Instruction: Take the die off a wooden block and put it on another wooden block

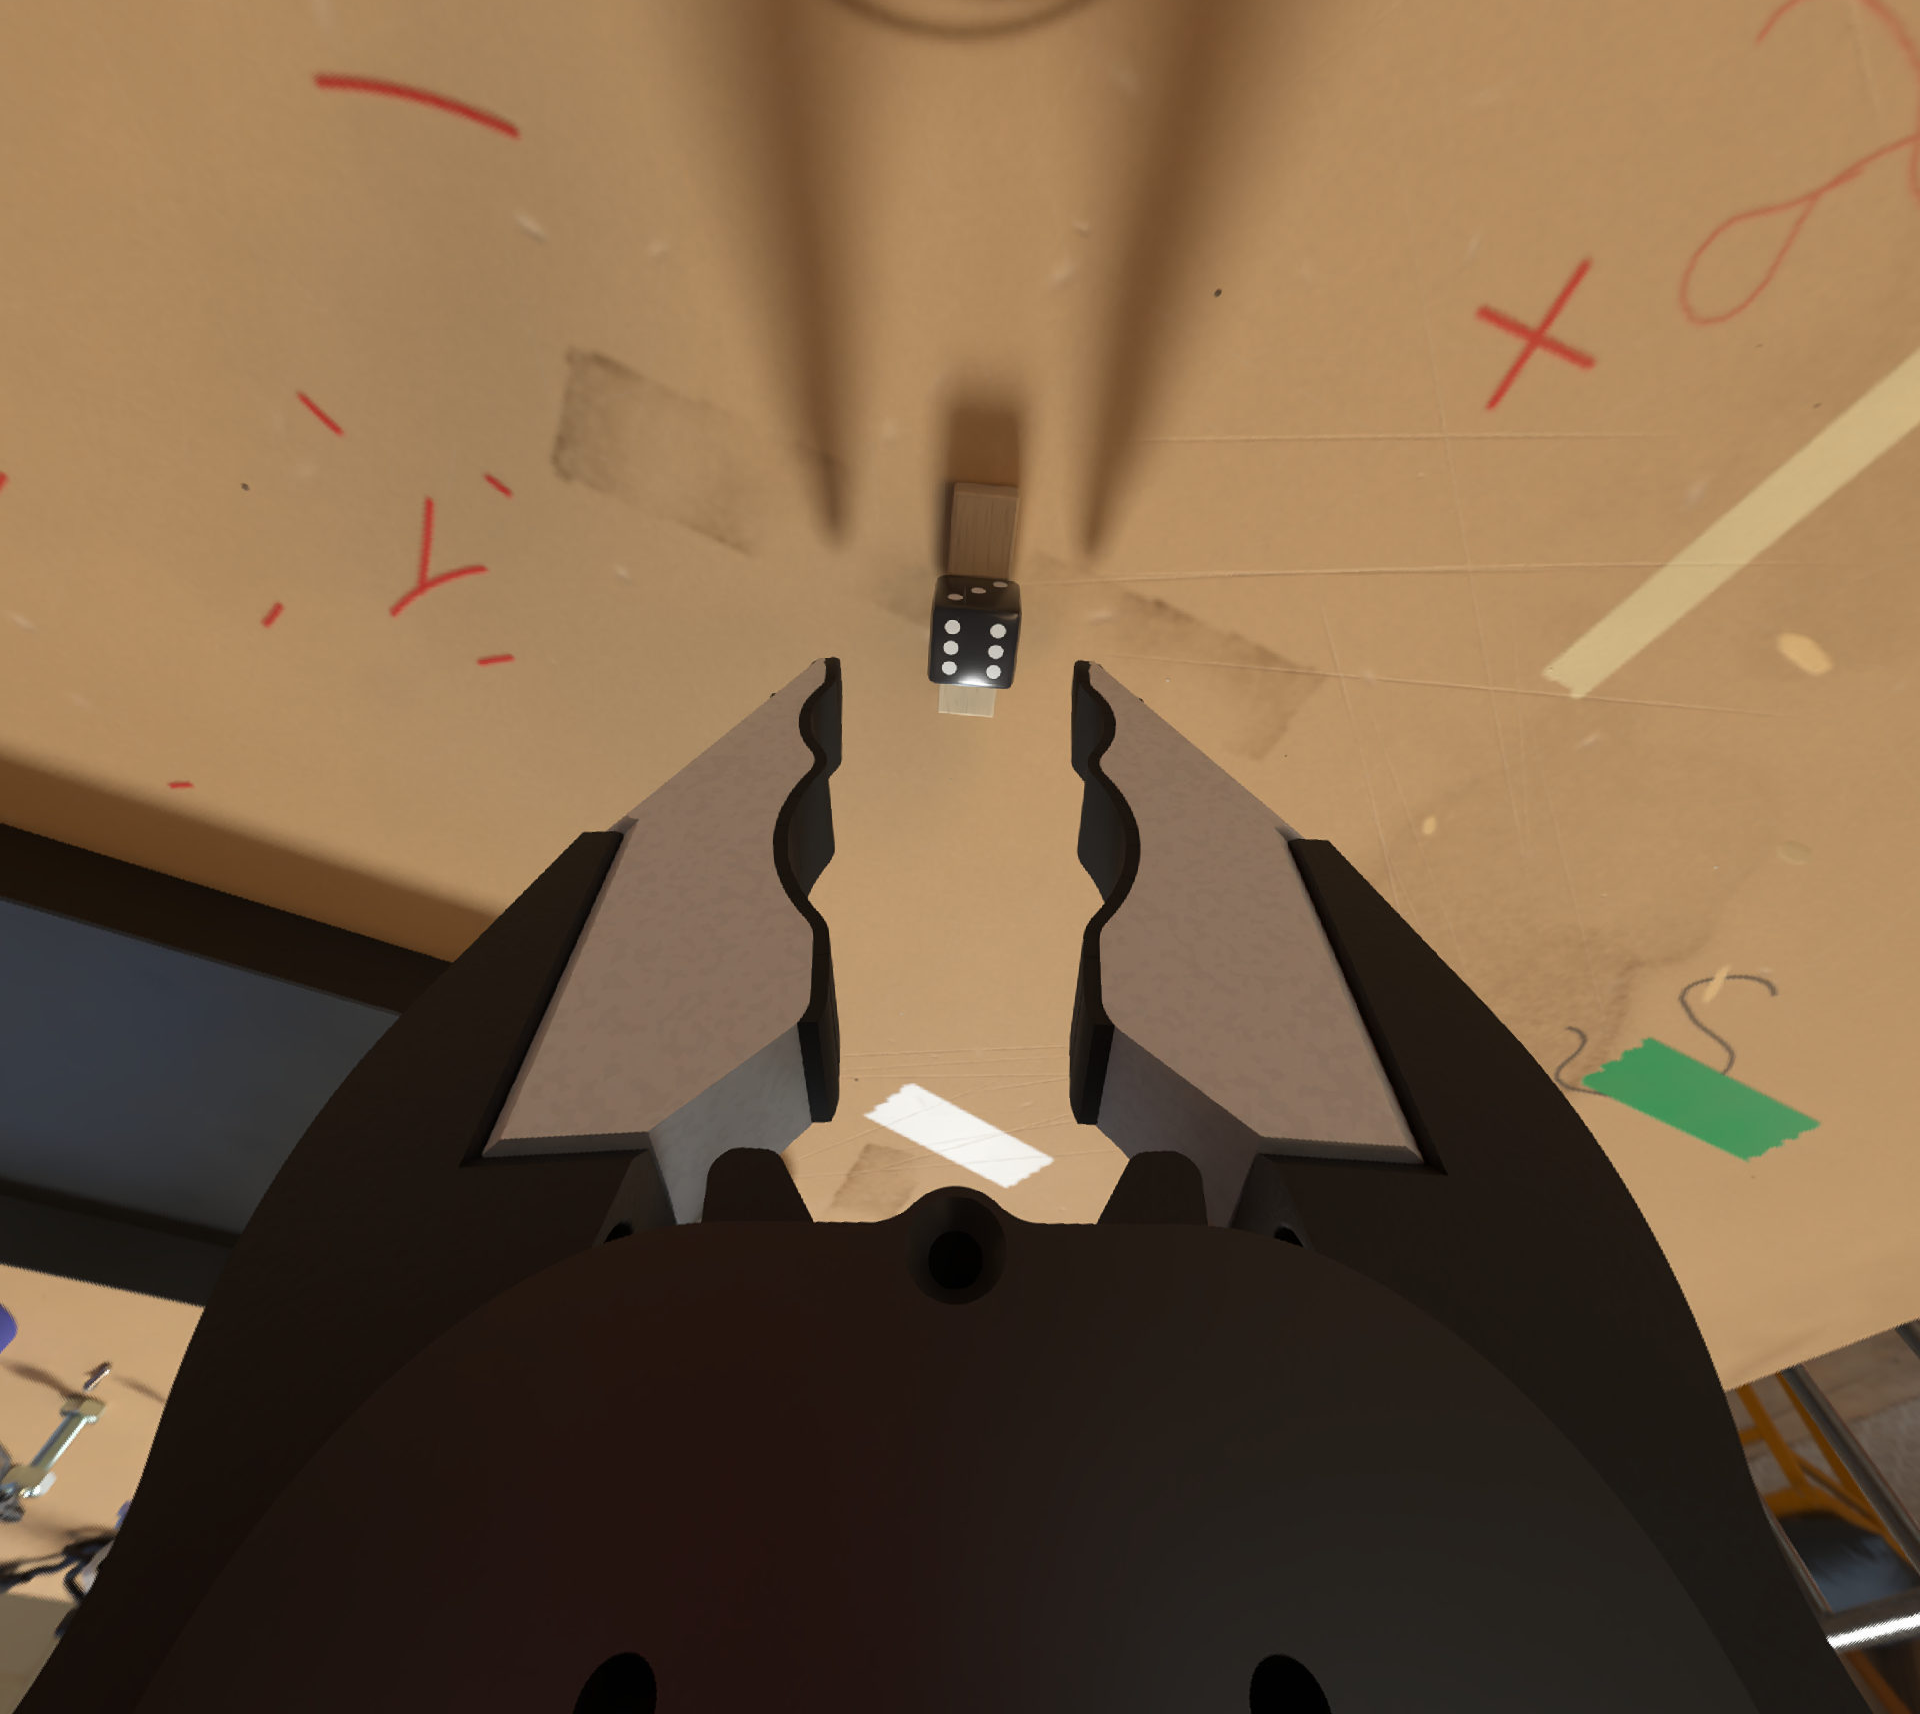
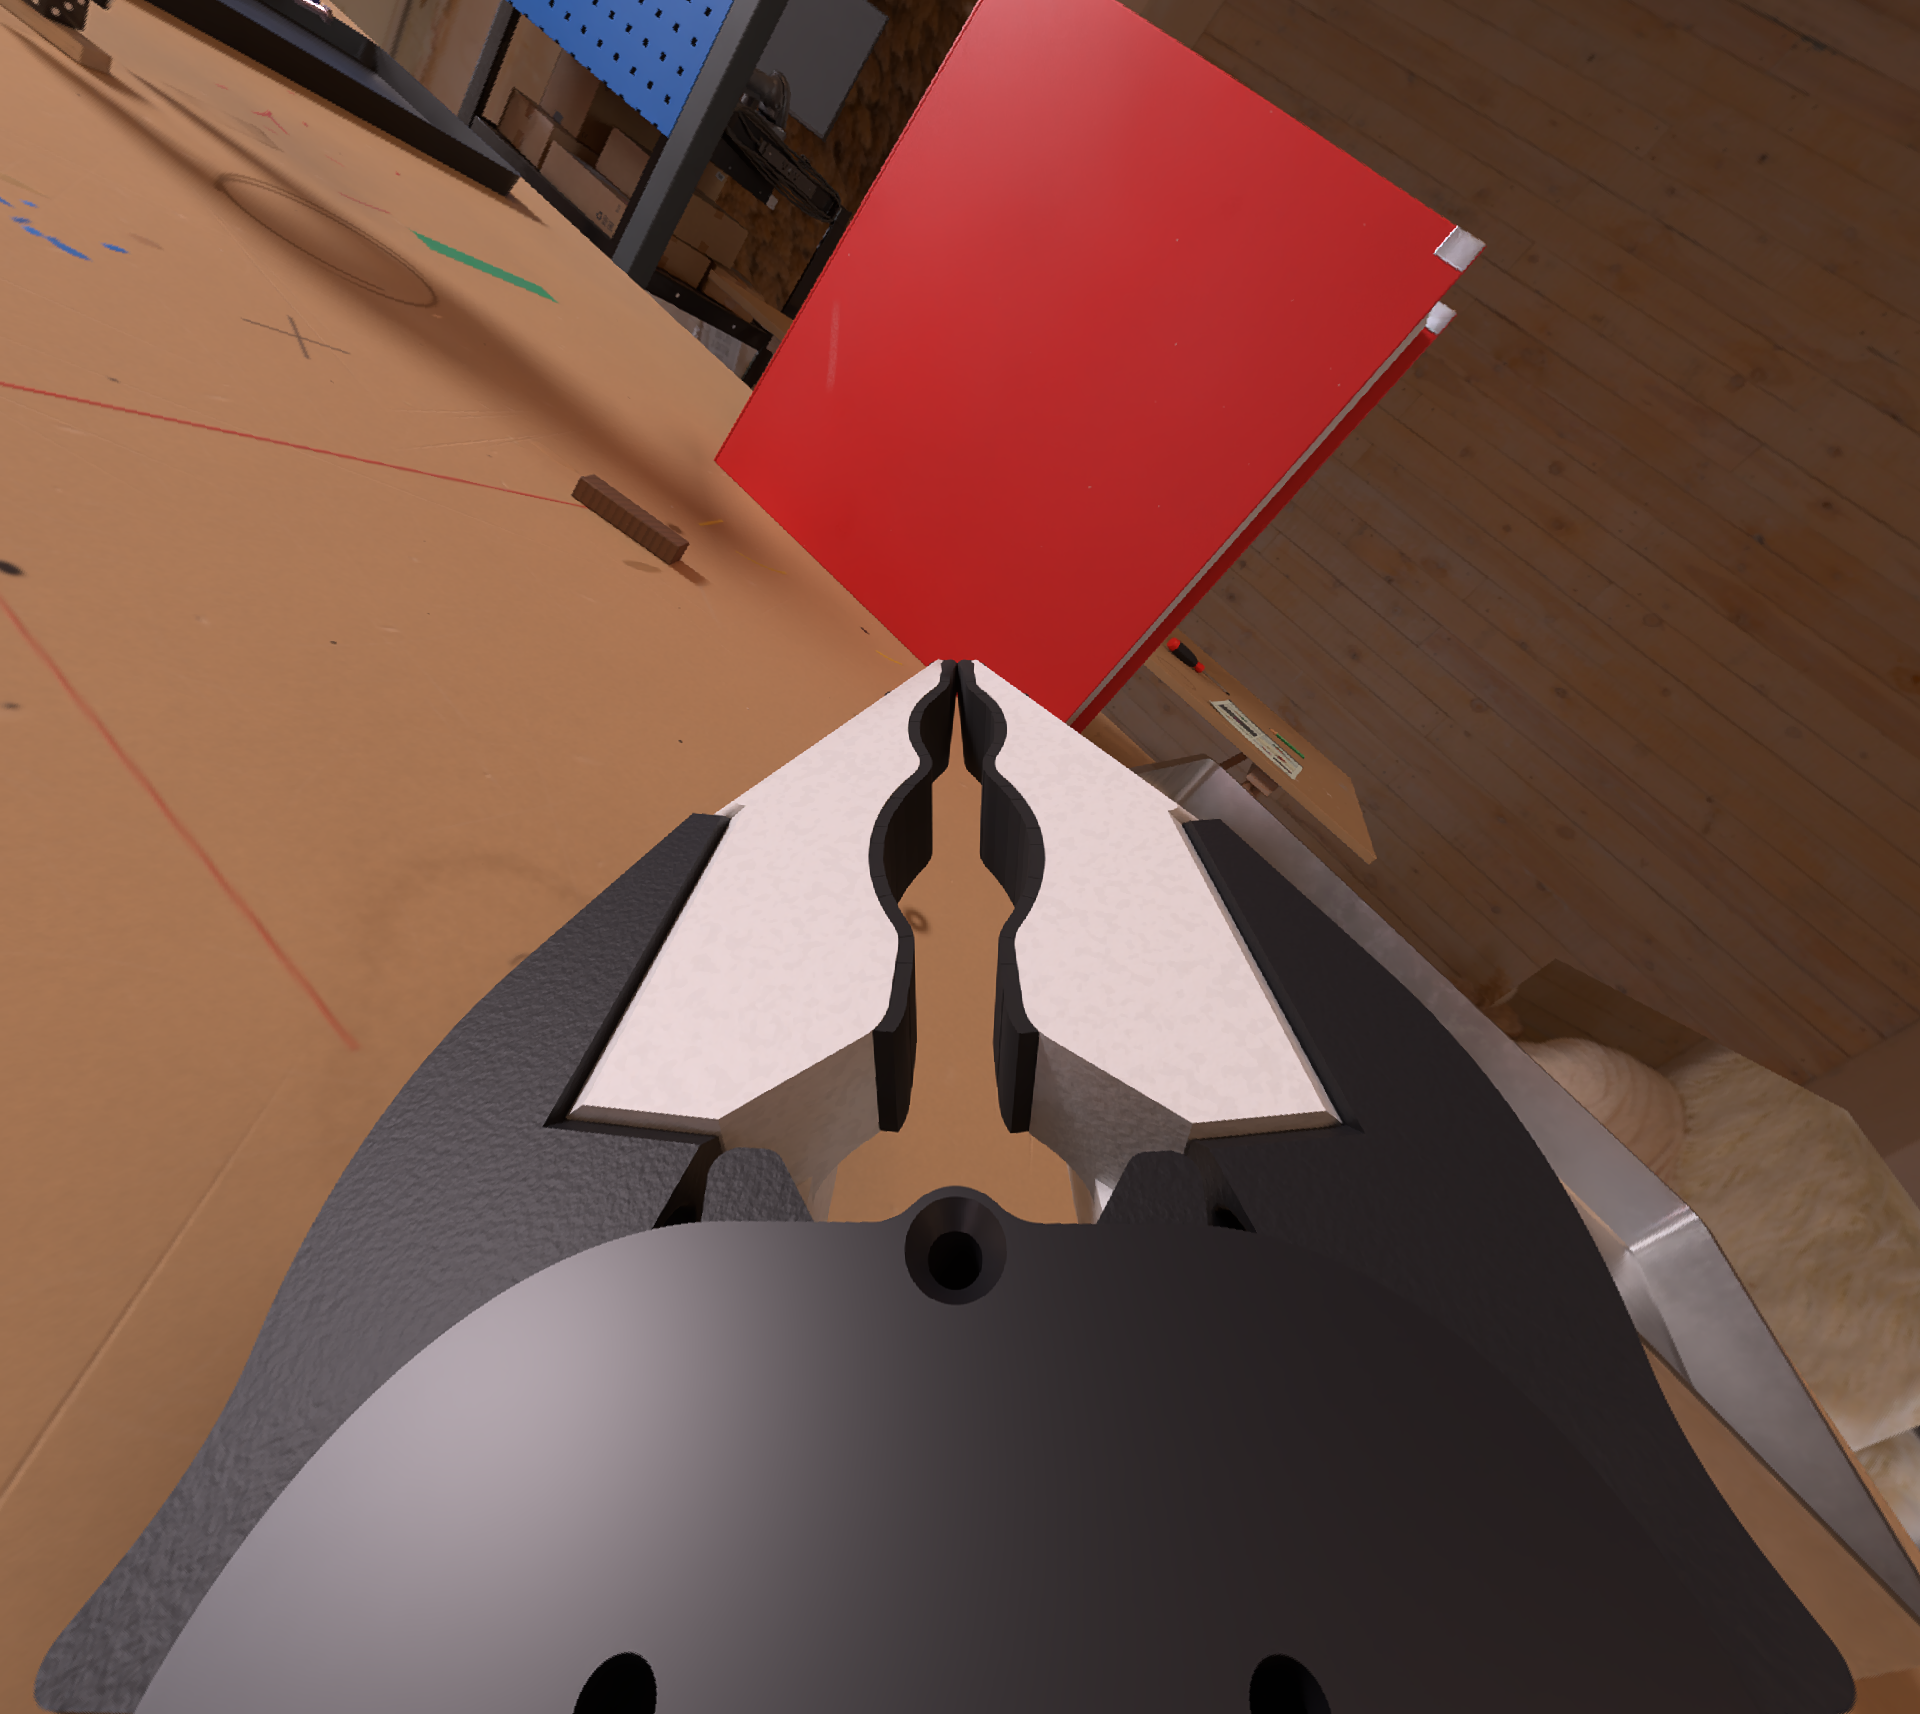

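The die (image 1: 974, 631), black with white pips, sits on a pale wooden block (image 1: 982, 521) on the table (image 1: 1351, 106), just ahead of the left claw (image 1: 956, 672) at its 12 o'clock. That claw is spread wide and empty. The die looks light, rigid and glossy, so probably slippery: pinch two opposite flat faces squarely, clear of the rounded corners. The right claw (image 2: 956, 672) is pressed closed on nothing; a darker wooden block (image 2: 630, 518) lies at its 11 o'clock, likely the destination, though I cannot be sure.
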Robot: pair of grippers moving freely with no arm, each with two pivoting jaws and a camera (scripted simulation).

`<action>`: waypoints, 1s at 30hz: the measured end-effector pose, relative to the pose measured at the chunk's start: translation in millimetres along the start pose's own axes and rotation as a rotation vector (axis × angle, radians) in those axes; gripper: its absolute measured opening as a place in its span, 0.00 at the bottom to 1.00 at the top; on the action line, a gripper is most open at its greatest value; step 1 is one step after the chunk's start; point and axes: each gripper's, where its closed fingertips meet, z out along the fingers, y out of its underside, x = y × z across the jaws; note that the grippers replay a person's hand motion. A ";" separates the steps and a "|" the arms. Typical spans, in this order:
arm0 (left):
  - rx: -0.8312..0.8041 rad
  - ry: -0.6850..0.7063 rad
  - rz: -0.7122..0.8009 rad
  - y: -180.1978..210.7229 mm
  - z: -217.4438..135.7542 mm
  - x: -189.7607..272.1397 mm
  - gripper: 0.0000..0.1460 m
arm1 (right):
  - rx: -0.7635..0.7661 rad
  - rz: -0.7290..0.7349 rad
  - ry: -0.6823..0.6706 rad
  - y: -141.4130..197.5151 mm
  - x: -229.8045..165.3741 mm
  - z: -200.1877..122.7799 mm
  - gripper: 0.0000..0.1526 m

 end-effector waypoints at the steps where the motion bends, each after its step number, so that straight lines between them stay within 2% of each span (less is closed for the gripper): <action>1: -0.015 -0.002 0.001 1.1 1.6 -0.4 0.29 | 0.000 0.000 0.000 0.1 0.0 0.0 0.00; 8: -0.028 -0.026 0.062 -1.0 1.4 1.5 0.12 | 0.008 0.014 0.003 -0.5 1.3 -0.3 0.00; 11: -0.012 -0.077 0.079 -9.3 -9.1 0.2 0.11 | 0.018 0.025 -0.001 -1.6 1.5 -0.5 0.00; 13: 0.014 -0.149 0.086 -21.2 -28.5 -3.9 0.11 | 0.023 0.028 -0.006 -2.3 0.8 -0.5 0.00; 18: 0.157 -0.351 0.151 -85.7 -107.3 3.3 0.11 | 0.044 0.038 -0.022 -5.4 -1.2 0.6 0.00; 20: 0.258 -0.347 0.181 -126.1 -133.6 20.7 0.11 | 0.058 0.047 -0.019 -7.3 0.0 0.5 0.00; 22: 0.316 -0.319 0.220 -166.2 -145.3 39.2 0.11 | 0.073 0.051 -0.014 -9.4 1.2 -0.5 0.00; 25: 0.314 -0.269 0.279 -220.2 -133.8 63.0 0.11 | 0.091 0.050 -0.018 -12.5 0.9 -2.2 0.00; 30: 0.229 -0.159 0.296 -285.1 -79.3 90.5 0.11 | 0.123 0.067 -0.045 -17.1 -1.2 -5.9 0.00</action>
